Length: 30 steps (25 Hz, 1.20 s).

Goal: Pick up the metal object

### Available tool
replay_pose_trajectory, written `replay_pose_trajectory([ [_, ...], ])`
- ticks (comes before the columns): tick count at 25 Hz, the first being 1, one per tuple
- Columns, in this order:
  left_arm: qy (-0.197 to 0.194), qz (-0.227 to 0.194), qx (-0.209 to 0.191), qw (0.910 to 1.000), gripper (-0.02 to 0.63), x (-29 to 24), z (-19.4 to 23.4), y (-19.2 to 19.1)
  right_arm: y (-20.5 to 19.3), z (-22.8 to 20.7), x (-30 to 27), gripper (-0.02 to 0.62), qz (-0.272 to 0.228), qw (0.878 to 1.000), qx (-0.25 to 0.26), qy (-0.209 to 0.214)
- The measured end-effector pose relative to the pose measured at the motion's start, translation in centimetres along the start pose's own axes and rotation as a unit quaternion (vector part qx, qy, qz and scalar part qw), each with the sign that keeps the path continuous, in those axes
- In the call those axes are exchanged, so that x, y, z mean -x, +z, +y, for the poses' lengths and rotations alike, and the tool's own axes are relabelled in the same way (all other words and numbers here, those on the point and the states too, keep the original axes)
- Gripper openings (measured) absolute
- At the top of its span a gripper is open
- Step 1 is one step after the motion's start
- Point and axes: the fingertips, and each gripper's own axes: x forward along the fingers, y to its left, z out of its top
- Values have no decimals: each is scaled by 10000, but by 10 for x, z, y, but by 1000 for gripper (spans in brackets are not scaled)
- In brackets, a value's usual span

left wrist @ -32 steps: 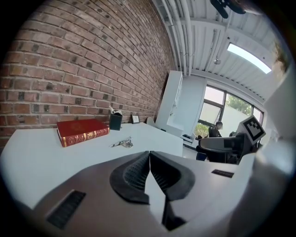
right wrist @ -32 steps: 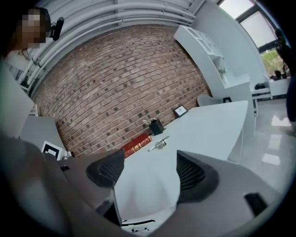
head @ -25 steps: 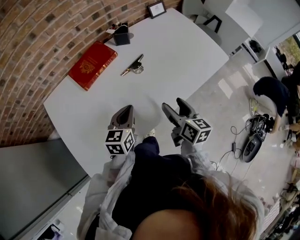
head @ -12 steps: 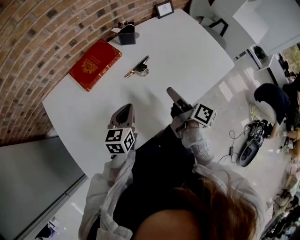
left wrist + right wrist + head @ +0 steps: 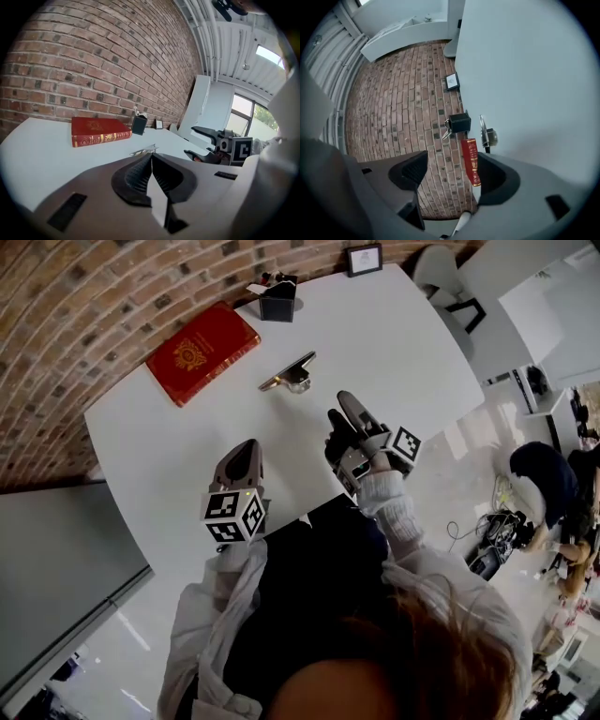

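The metal object, a slim shiny clip-like piece, lies on the white table between the red book and my right gripper. My right gripper hovers just short of it, rolled on its side. Its jaws are wide apart and closing, with nothing between them. In the right gripper view the metal object lies ahead of the right gripper, beyond the jaws. My left gripper is shut and empty, near the table's front edge. Past the left gripper, the left gripper view shows the metal object.
A red book lies at the back left by the brick wall. A small black box and a framed picture stand at the table's far edge. A white chair and a person on the floor are at the right.
My right gripper has moved forward over the table toward the metal object and rolled onto its side. The left gripper has stayed put.
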Motion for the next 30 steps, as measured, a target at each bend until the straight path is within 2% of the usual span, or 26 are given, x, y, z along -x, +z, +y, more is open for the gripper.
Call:
replay_pose_trajectory([
  [6,504,10,137,9986,17,-9,11,1,9,-21,-37,328,443,9981,-85,-425],
  [15,1272,-16,401,9911,17,-14,33,-2,20,-46,-78,322,933,9925,-130,-784],
  [20,1554,32,545,9863,17,-16,39,-7,19,-61,-95,302,1087,9893,-234,-949],
  [26,1852,68,690,9802,17,-14,43,-15,17,-75,-107,279,1286,9850,-28,-1154],
  [30,1976,86,768,9772,17,-12,41,-21,16,-82,-113,228,1321,9826,85,-1302],
])
